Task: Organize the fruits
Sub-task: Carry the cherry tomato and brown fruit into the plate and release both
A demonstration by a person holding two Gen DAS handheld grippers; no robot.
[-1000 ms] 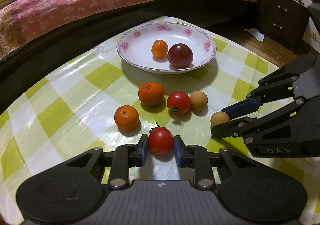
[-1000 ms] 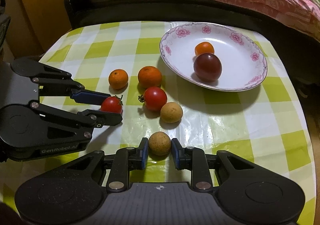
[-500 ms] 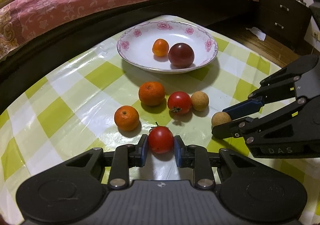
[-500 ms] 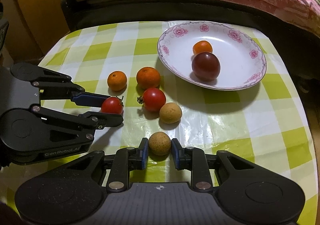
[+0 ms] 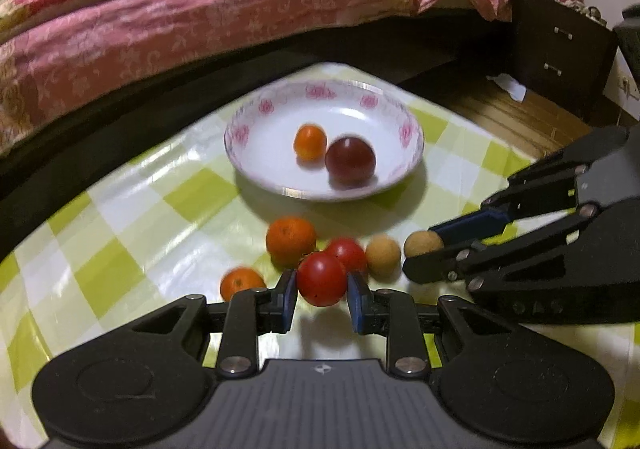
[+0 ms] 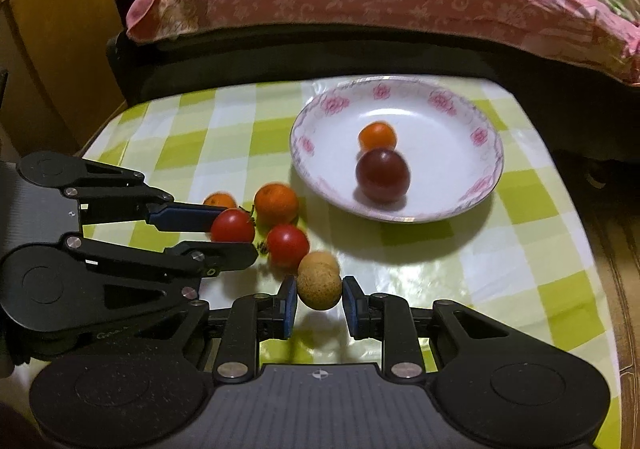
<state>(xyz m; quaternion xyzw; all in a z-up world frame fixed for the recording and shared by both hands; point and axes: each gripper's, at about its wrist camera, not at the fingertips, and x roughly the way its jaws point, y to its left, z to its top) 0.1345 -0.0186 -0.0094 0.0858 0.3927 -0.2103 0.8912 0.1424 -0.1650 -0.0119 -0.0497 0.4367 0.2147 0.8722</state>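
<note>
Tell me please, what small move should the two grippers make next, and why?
Probably carry both fruits forward over the plate. The left gripper is shut on a red tomato, the right gripper on a tan round fruit; the plate holds only two fruits.

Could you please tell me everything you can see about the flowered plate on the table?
The plate is a round, shallow white dish, seemingly glazed ceramic, with pink flowers around its raised rim and a thin dark edge line. It sits flat on the green-and-white checked tablecloth, at the far side nearest the bed. It holds a small orange fruit and a larger dark red tomato, close together near its middle. Neither hand-held gripper touches it, and the loose fruit on the cloth lies clear of its rim.
</note>
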